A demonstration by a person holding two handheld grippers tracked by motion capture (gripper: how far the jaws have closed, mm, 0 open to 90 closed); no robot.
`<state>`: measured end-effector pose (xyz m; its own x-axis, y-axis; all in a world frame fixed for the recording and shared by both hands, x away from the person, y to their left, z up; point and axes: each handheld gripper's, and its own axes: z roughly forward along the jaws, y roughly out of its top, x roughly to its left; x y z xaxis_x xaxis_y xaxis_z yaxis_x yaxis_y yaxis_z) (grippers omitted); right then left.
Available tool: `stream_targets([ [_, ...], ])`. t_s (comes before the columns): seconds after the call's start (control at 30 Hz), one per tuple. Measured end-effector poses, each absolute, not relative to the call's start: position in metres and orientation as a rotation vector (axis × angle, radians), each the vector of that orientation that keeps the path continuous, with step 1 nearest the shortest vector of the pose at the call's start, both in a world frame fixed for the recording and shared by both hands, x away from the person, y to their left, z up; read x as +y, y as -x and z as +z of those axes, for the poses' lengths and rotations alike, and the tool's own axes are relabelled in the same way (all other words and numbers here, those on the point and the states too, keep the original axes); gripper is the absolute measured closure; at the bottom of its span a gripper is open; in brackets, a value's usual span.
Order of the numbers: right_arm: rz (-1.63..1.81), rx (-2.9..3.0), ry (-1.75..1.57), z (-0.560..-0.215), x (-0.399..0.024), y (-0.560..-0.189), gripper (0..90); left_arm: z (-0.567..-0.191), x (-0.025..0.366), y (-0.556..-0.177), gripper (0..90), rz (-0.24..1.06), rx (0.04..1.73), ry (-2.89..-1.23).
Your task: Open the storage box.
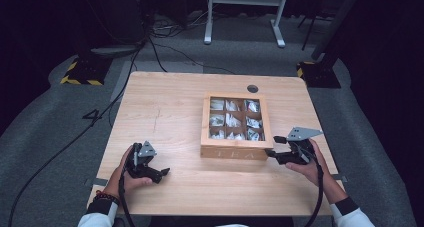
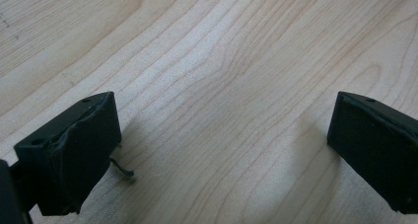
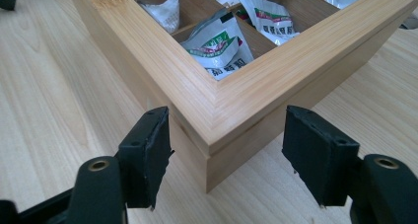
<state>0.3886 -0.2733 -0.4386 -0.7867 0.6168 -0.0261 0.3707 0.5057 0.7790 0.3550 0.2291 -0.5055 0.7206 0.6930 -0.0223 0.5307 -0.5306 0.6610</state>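
Observation:
A wooden tea box [image 1: 234, 152] with an open top stands right of the table's middle. Its compartments hold white tea sachets [image 1: 231, 120]. My right gripper [image 1: 274, 147] is at the box's near right corner, held in a hand. In the right gripper view the box corner [image 3: 231, 98] pokes between the two jaws, which stand apart on either side of it; the pads [image 3: 148, 155] do not press on the wood. A green-printed sachet [image 3: 217, 46] lies in the nearest compartment. My left gripper [image 1: 161, 173] rests at the near left of the table, jaws wide over bare wood [image 2: 224, 150].
The light wooden table [image 1: 165, 112] has a round cable hole [image 1: 252, 88] near its far edge. Beyond the table are grey carpet, black cables [image 1: 120, 92] and a white frame's legs [image 1: 244, 17]. A small dark scrap of wire [image 2: 123, 168] lies by the left jaw.

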Motion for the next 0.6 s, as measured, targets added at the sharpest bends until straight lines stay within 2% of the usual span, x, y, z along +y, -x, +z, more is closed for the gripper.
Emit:
stream_targets([
  [0.23,1.156,2.479,-0.885,-0.4445,-0.2634,-0.397,30.8,-0.5055,0.2291,-0.3551,0.2,0.32,0.923,-2.264],
  [0.6,1.205,2.461,-0.891,-0.4418,-0.2663,-0.3967,31.6,-0.5025,0.2237,-0.3564,2.1,0.319,0.956,-2.271],
])
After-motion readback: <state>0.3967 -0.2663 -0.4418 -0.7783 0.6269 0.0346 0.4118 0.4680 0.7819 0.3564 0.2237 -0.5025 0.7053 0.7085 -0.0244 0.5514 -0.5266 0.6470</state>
